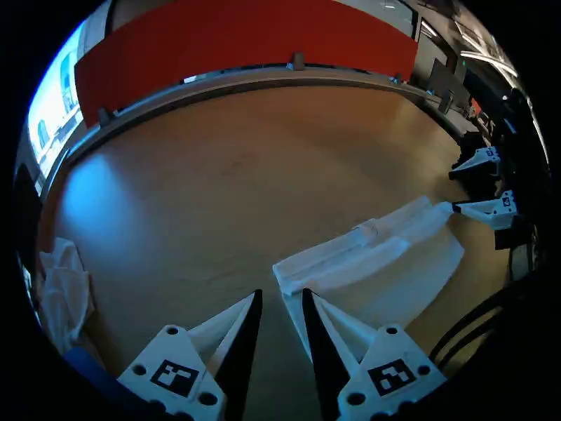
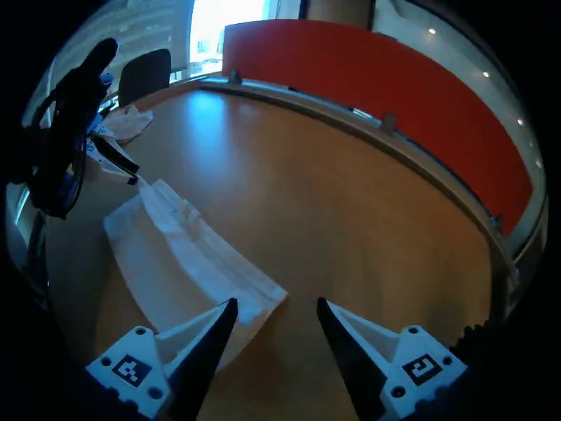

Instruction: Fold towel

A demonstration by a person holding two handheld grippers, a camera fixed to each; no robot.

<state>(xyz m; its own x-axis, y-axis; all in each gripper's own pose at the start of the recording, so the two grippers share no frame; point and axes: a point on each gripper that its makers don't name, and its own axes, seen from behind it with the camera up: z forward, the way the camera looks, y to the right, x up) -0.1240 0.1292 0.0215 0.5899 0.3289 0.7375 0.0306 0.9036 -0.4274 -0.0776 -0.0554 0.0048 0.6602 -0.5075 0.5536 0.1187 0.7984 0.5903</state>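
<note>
A white towel [image 1: 379, 263] lies folded in a long strip on the wooden table [image 1: 231, 175]. My left gripper [image 1: 280, 295] stands open with a narrow gap, its tips just short of the towel's near corner and nothing between them. In the left gripper view, my right gripper [image 1: 454, 189] sits at the towel's far end, with its lower fingertip by that corner. In the right gripper view, the towel [image 2: 182, 245] runs away to the left. My right gripper [image 2: 275, 303] is open wide, with the towel's near corner beside its left finger. At the towel's far corner, a hand holds the left gripper [image 2: 133, 172].
A crumpled white cloth [image 1: 63, 288] lies at the table's left edge, and the right gripper view has this cloth [image 2: 126, 119] near a dark chair [image 2: 144, 74]. A red divider panel [image 1: 245, 35] runs along the table's far rim. Bare wood spreads beyond the towel.
</note>
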